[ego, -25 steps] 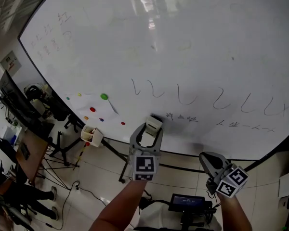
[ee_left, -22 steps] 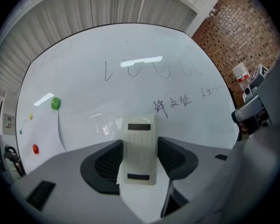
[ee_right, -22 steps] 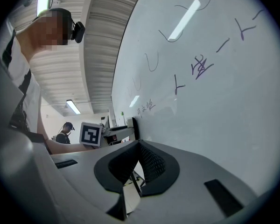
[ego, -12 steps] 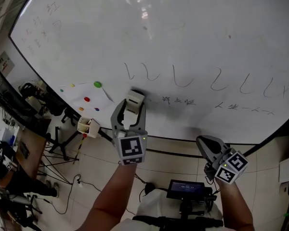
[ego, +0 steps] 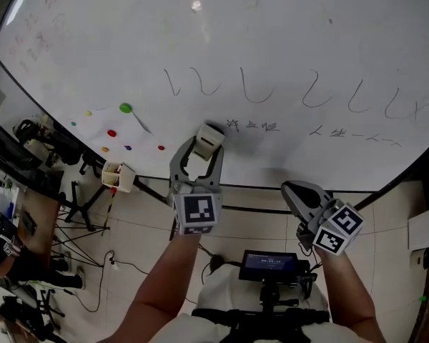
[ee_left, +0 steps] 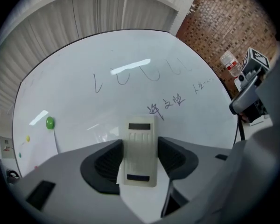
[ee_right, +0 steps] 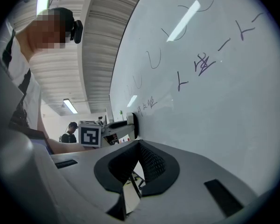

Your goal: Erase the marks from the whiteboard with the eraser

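Note:
A large whiteboard point(ego: 286, 41) bears a row of hooked strokes point(ego: 257, 91) and, below them, small writing point(ego: 252, 126) with more to the right point(ego: 354, 136). My left gripper point(ego: 204, 147) is shut on a white eraser point(ego: 209, 137), which rests against the board just left of the small writing. In the left gripper view the eraser point(ee_left: 140, 153) stands upright between the pads, with the small writing point(ee_left: 167, 105) up and to its right. My right gripper point(ego: 297, 191) hangs lower right, off the board, jaws shut point(ee_right: 138, 146) on nothing.
A green magnet point(ego: 125, 108) and small coloured magnets point(ego: 112, 132) sit at the board's lower left. A white pen box point(ego: 116, 177) hangs below them. A device with a screen point(ego: 270, 264) stands by my waist. Desks and cables point(ego: 28, 156) lie at left.
The left gripper slid the eraser left, away from the small writing, then back right until it sits beside it. The right gripper stayed put. The head view has shifted.

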{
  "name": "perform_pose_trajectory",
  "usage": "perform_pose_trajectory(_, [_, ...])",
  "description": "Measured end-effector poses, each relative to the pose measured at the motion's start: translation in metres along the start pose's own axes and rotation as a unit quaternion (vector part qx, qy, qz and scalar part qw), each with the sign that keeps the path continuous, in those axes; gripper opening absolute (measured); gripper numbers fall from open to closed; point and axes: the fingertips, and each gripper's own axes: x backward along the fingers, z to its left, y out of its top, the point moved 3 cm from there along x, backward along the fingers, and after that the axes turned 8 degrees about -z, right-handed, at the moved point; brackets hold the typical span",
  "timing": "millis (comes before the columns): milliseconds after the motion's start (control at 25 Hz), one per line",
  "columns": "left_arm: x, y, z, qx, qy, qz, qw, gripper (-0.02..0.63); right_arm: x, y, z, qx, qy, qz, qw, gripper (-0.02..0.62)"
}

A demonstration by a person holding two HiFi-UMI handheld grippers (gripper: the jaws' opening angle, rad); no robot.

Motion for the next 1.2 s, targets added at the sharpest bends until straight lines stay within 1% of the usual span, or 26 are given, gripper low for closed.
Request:
perform_pose_trajectory(40, [0.0, 0.003, 0.006, 0.003, 0.006, -0.005, 1.0, 0.268, 0.0, 0.001, 0.0, 0.001, 0.0, -0.001, 1.0, 0.015])
perform_pose_trajectory(80, [0.0, 0.005, 0.014, 0.007, 0.019, -0.008, 0.9998, 0.268, 0.0, 0.002, -0.001, 0.003, 0.0, -0.002, 1.0, 0.015])
perform_pose_trajectory(200, [0.005, 0.009, 0.045, 0.024, 0.071, -0.013, 0.9971, 0.267, 0.003, 0.003, -0.002, 0.005, -0.003, -0.003, 1.0, 0.015])
perform_pose_trajectory(280, [0.007, 0.011, 0.054, 0.031, 0.087, -0.012, 0.9957, 0.267, 0.006, 0.002, -0.002, 0.005, -0.005, -0.002, 1.0, 0.015])
perform_pose_trajectory(320, [0.006, 0.012, 0.053, 0.033, 0.087, -0.011, 0.9956, 0.267, 0.007, 0.001, -0.002, 0.005, -0.006, -0.002, 1.0, 0.015])
perform_pose_trajectory(400, [0.004, 0.015, 0.042, 0.031, 0.07, -0.011, 0.997, 0.267, 0.008, 0.0, -0.001, 0.004, -0.008, -0.003, 1.0, 0.015])
perform_pose_trajectory(560, [-0.003, 0.016, -0.001, 0.003, 0.005, -0.011, 0.9999, 0.267, 0.007, -0.002, -0.001, 0.001, -0.008, -0.001, 1.0, 0.015])
perform_pose_trajectory(640, [-0.004, 0.01, -0.014, 0.005, -0.013, -0.001, 0.9999, 0.268, 0.007, -0.001, 0.0, 0.001, -0.008, -0.002, 1.0, 0.015])
perform_pose_trajectory(760, [0.0, 0.0, -0.018, 0.016, -0.03, 0.02, 0.9992, 0.27, 0.006, -0.001, 0.001, 0.002, -0.006, -0.001, 1.0, 0.015])
perform_pose_trajectory(840, [0.001, 0.001, -0.012, 0.025, -0.031, 0.016, 0.9991, 0.268, 0.006, -0.001, 0.002, 0.004, -0.005, -0.001, 1.0, 0.015])
perform_pose_trajectory(880, [0.001, 0.004, -0.005, 0.031, -0.02, 0.009, 0.9993, 0.268, 0.007, 0.0, 0.002, 0.005, -0.004, -0.001, 1.0, 0.015])
perform_pose_trajectory(1000, [0.004, 0.012, 0.025, 0.047, 0.032, -0.007, 0.9983, 0.268, 0.008, 0.002, 0.002, 0.003, -0.007, -0.003, 1.0, 0.015])
perform_pose_trajectory(1040, [0.004, 0.015, 0.03, 0.053, 0.043, -0.01, 0.9976, 0.268, 0.009, 0.001, 0.001, 0.002, -0.008, -0.003, 1.0, 0.015])
perform_pose_trajectory(1120, [0.003, 0.018, 0.028, 0.06, 0.042, -0.01, 0.9973, 0.267, 0.011, 0.0, 0.0, 0.001, -0.011, -0.002, 1.0, 0.015])
perform_pose_trajectory(1200, [-0.001, 0.018, 0.006, 0.057, 0.011, -0.005, 0.9983, 0.268, 0.012, -0.002, 0.0, -0.001, -0.012, -0.001, 1.0, 0.015])
